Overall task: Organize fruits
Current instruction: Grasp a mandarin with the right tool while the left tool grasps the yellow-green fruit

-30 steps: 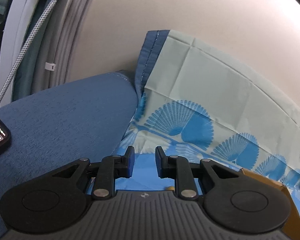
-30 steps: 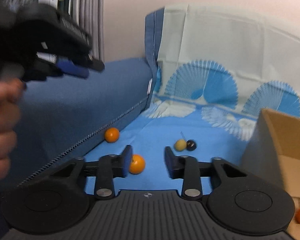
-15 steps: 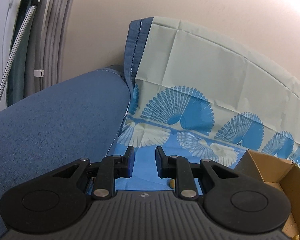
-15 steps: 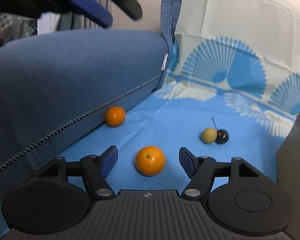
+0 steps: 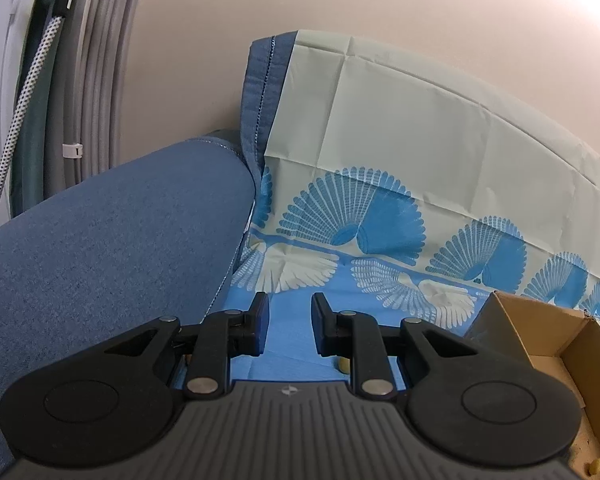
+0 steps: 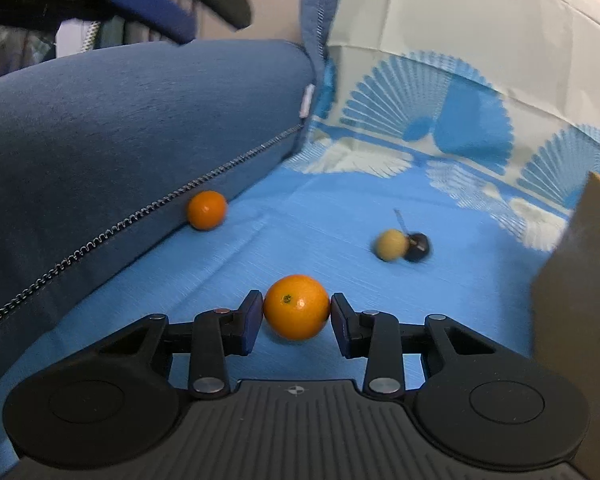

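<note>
1. Two black fingers of the left gripper (image 5: 286,328) fill the bottom of the left wrist view, with blue pads on their inner faces; the jaws stand at their narrowest, a small gap left, nothing between them.
2. Beyond them lies a blue cloth (image 5: 300,344), smooth and creased, printed with fan shapes in darker blue and cream, running up a backrest as pale green.
3. A blue cushion (image 5: 112,248) of coarse woven fabric rises on the left side; a grey curtain (image 5: 100,80) hangs in folds behind it.
4. An open cardboard box (image 5: 540,332) sits at the lower right, and a small yellow fruit (image 5: 343,365) peeks out from behind the right finger.
5. In the right wrist view, the right gripper (image 6: 296,316) has just been closing, and its pads now press both sides of a round, glossy orange (image 6: 296,306) resting on the cloth.
6. A second orange (image 6: 206,209) lies against the zipped edge of the cushion, well apart from the first.
7. A yellow ball-shaped fruit and a dark cherry (image 6: 418,246) with a thin stalk touch each other further right, blurred.
8. The box's brown wall stands at the right edge, and the left gripper shows blurred overhead at the top left.
</note>
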Demonstrator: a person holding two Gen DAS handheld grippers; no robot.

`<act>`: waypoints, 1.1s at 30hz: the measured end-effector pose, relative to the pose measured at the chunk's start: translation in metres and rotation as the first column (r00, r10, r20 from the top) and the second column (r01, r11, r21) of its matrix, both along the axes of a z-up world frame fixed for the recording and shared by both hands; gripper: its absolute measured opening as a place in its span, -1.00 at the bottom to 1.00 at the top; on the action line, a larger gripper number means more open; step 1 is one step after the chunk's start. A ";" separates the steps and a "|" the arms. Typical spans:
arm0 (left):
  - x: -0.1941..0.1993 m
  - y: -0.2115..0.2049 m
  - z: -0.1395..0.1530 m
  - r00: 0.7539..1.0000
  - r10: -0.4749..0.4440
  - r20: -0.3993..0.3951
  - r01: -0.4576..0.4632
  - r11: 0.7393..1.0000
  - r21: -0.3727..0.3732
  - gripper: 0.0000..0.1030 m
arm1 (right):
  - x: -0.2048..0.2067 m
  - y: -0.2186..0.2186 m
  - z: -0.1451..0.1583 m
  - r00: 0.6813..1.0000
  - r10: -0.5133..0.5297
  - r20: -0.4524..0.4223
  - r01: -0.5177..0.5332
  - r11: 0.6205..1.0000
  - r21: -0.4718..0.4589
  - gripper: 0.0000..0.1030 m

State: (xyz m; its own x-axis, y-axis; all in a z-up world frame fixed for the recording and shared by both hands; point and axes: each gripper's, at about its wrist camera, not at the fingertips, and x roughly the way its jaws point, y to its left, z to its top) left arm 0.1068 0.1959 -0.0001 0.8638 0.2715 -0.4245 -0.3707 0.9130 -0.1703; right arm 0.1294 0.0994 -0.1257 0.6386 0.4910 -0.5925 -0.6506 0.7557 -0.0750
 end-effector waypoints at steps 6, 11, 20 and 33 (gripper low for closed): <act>0.011 0.003 -0.009 0.999 -0.034 -0.042 0.033 0.999 -0.044 -0.52 | -0.013 -0.051 0.053 0.996 -0.017 -0.093 0.017 1.000 0.004 -0.25; 0.030 0.001 -0.027 0.993 -0.064 -0.100 0.057 0.996 -0.072 -0.52 | -0.034 -0.074 0.067 1.000 0.008 -0.015 -0.008 1.000 -0.028 -0.25; 0.066 -0.013 -0.060 0.945 -0.228 -0.236 0.225 0.974 -0.039 -0.52 | 0.002 -0.068 0.039 0.978 -0.123 -0.168 0.117 0.992 -0.050 -0.25; 0.139 -0.044 -0.113 0.894 -0.317 -0.316 0.364 0.926 0.099 0.01 | 0.032 -0.071 0.020 0.923 -0.215 -0.318 0.209 0.976 -0.055 -0.24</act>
State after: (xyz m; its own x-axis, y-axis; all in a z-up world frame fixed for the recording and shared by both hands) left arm 0.2461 0.1522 -0.1131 0.7600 0.0637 -0.6467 -0.0440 0.9979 0.0466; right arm 0.1615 0.0285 -0.1054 0.5012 0.3509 -0.7910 -0.4674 0.8791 0.0939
